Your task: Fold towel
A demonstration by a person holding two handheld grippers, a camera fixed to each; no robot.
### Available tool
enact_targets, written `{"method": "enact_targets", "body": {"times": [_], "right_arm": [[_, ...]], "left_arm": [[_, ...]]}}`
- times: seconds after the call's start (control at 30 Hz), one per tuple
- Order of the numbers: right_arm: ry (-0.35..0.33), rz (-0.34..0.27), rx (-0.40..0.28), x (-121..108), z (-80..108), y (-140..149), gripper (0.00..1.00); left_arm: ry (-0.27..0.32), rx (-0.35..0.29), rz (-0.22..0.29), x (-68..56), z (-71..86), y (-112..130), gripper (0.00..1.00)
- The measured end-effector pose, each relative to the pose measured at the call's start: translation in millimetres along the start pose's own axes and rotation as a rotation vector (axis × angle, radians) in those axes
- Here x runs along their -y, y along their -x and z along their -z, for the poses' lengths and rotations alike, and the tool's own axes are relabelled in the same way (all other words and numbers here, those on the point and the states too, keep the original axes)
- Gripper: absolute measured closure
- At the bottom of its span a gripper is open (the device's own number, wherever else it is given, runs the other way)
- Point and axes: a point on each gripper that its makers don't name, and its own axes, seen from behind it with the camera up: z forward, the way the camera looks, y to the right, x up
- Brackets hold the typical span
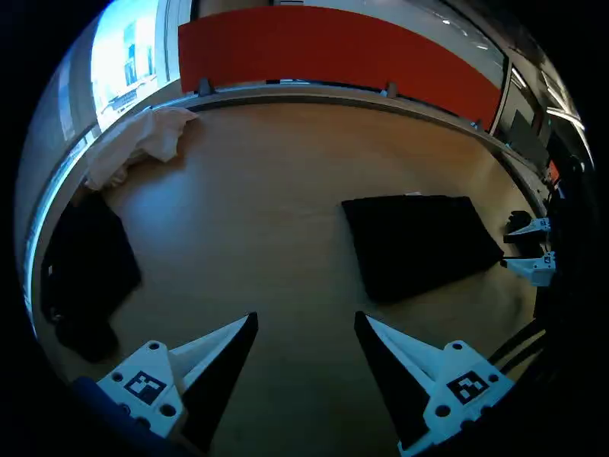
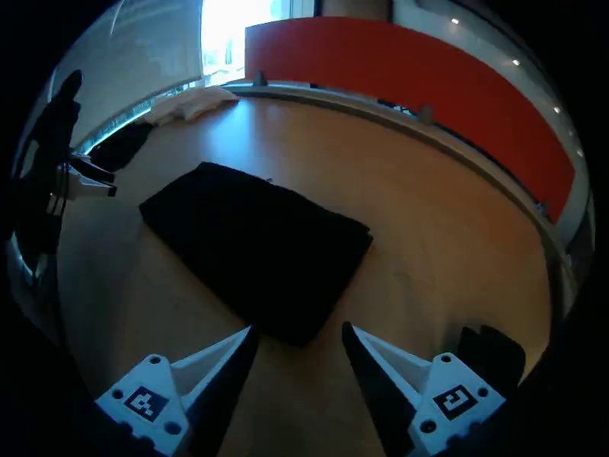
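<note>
the black towel [image 2: 255, 247] lies flat on the tabletop [image 2: 434, 213], long axis slanting far-left to near-right before the right tool [image 2: 297, 335]; it and the left tool [image 1: 306, 324] stand spread, empty.

My right gripper [image 1: 504, 250] is cut off at the far edge. A dark lump [image 2: 492, 352] lower right is unidentifiable.

A light wooden tabletop [image 1: 266, 190] is backed along its far edge by a low orange-red partition [image 1: 320, 53]. Beyond it, a bright window [image 1: 125, 61] admits daylight, and small ceiling lights [image 2: 518, 62] glow overhead.
</note>
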Motion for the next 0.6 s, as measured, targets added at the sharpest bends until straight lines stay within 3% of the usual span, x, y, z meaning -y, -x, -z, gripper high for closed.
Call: {"method": "enact_targets", "body": {"times": [0.37,0.6], "right_arm": [[-0.02,0.004,0.019,1.1,-2.7,5.5,0.4],[-0.027,0.005,0.026,0.6,-4.1,7.5,0.63]], "left_arm": [[-0.011,0.006,0.01,8.9,7.6,6.8,0.06],[-0.015,0.007,0.009,12.7,9.9,8.1,0.06]]}}
